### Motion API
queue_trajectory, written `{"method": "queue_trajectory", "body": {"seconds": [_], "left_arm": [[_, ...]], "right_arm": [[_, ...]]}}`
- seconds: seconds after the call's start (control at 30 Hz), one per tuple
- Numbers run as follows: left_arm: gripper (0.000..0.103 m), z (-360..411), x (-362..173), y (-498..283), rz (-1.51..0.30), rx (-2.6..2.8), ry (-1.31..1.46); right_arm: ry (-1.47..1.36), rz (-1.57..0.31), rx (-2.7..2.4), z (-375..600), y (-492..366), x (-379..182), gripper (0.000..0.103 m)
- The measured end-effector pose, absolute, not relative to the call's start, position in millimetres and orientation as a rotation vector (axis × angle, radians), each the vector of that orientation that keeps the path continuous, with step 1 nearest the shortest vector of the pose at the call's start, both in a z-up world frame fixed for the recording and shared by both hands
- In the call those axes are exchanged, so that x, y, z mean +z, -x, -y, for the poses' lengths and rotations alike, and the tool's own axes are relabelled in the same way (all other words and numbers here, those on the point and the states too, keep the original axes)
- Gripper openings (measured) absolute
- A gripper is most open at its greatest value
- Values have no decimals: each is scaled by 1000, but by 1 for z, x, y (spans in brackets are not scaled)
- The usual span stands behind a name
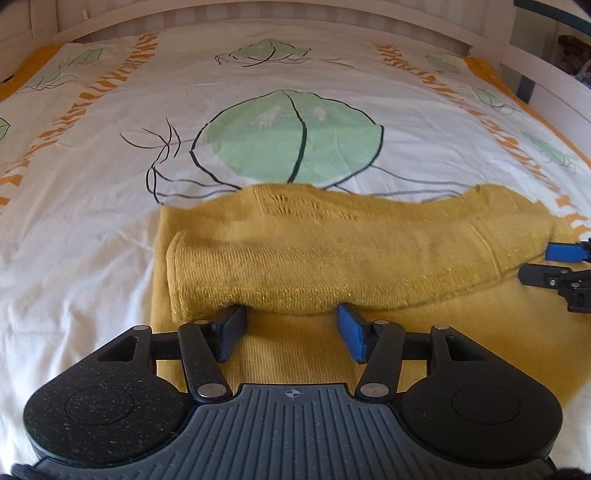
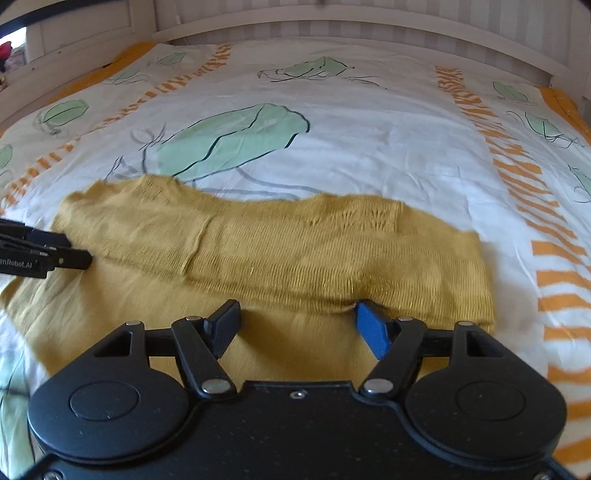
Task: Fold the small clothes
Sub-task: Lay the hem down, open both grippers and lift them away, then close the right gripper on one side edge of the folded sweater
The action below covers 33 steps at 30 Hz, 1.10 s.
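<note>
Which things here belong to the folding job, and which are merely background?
Belongs to the job:
yellow knitted garment
left gripper
right gripper

Background only:
leaf-patterned bedsheet
white bed frame

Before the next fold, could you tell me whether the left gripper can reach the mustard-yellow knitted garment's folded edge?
Probably yes: the left gripper is open, right at the mustard-yellow knitted garment, nothing between.

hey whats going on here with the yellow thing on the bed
A person with a handheld gripper in each hand is folding a small mustard-yellow knit garment on a bed with a leaf-print cover. The garment lies flat with a fold laid across it. Both the left gripper and right gripper are open at the fold's near edge, gripping nothing.
</note>
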State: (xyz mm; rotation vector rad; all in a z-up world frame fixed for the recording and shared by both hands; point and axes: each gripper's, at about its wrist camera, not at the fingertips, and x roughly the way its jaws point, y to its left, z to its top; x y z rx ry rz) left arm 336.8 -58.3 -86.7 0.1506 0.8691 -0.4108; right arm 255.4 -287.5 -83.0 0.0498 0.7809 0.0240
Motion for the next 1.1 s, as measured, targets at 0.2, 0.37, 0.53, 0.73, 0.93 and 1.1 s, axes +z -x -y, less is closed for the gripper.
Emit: {"method": "queue_trajectory", "body": {"seconds": [0.2, 0.37, 0.53, 0.73, 0.93, 1.1], "left_arm": [[54, 60, -82, -373, -859, -358, -125], [54, 51, -75, -392, -841, -299, -78], [54, 41, -66, -376, -833, -325, -74], [56, 36, -79, -339, -880, -364, -130], [67, 19, -93, -304, -864, -345, -133], [81, 4, -103, -292, -878, -317, -87]], "right_arm": [[-116, -771, -21, 304, -292, -81, 73], [-174, -746, -76, 319, -303, -76, 73], [-195, -716, -60, 318, -287, -68, 74], [-81, -762, -38, 299, -263, -80, 78], [34, -737, -49, 283, -228, -92, 85], [37, -723, -66, 282, -203, -97, 91]]}}
